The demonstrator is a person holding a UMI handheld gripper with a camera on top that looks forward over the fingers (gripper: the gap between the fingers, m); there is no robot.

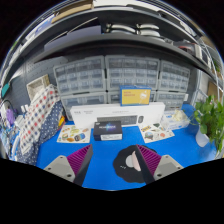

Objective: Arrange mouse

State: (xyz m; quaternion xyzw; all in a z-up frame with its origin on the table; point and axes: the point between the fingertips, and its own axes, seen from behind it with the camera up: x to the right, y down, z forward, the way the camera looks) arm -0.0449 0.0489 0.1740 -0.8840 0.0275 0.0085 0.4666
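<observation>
A black mouse (pixel 129 167) with a grey patch on top lies on the blue table top (pixel 105 158). It sits between my fingers, close against the right finger (pixel 148 158) and partly covered by it. A wide gap of blue table separates it from the left finger (pixel 78 160). My gripper (pixel 113 153) is open and low over the table.
Beyond the fingers stands a long white box (pixel 118 113) with a small black box (pixel 107 130) in front of it. Printed cards (pixel 72 134) lie at either side. A patterned cloth (pixel 38 115) is at the left, a green plant (pixel 212 118) at the right, drawer cabinets (pixel 105 75) behind.
</observation>
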